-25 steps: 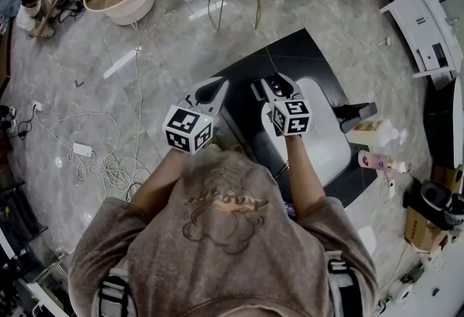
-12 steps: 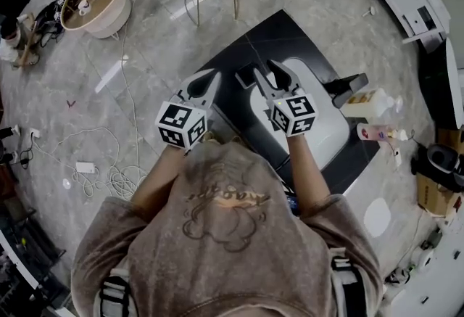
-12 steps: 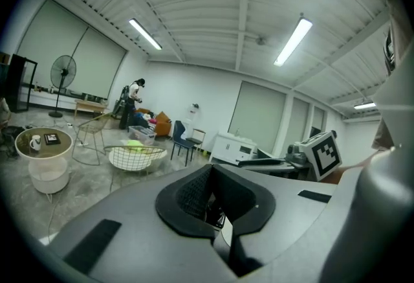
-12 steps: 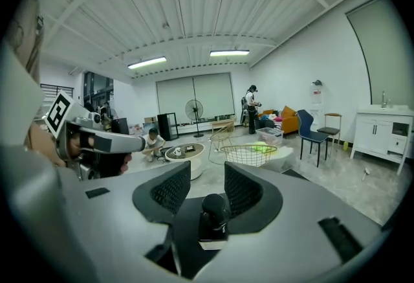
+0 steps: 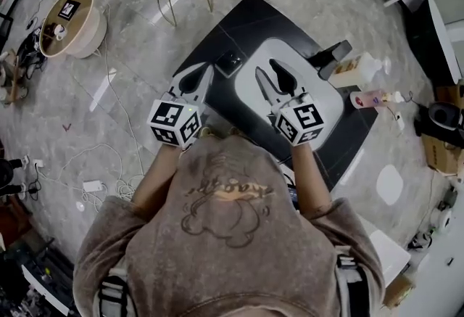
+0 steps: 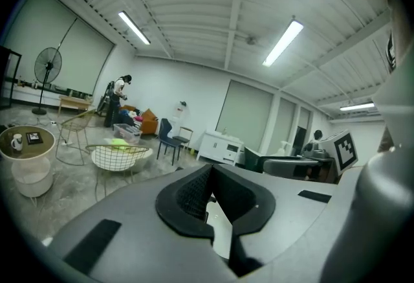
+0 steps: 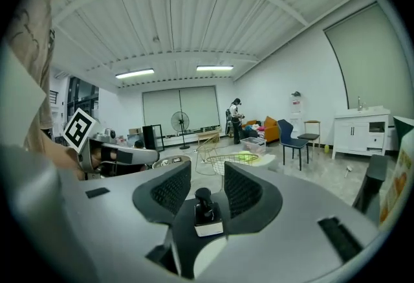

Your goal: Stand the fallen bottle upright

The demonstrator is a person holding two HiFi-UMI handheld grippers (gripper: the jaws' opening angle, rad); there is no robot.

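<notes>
The bottle (image 7: 206, 215) is seen standing upright on the black desk (image 5: 217, 38), just beside the edge of a white mat (image 5: 324, 96). It is framed beyond the right claw (image 7: 207, 173). That claw's jaws have just been closing and are held partly apart, with nothing gripped. The left claw (image 6: 210, 173) is closed and empty.

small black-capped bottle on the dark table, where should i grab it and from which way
Grip the white lower body of the small bottle, not the black cap: the body looks flat-sided and wider, the cap narrower and rounded. It stands upright and alone on the dark table, so probably come in level from the person's side, a jaw on each flat face.
</notes>
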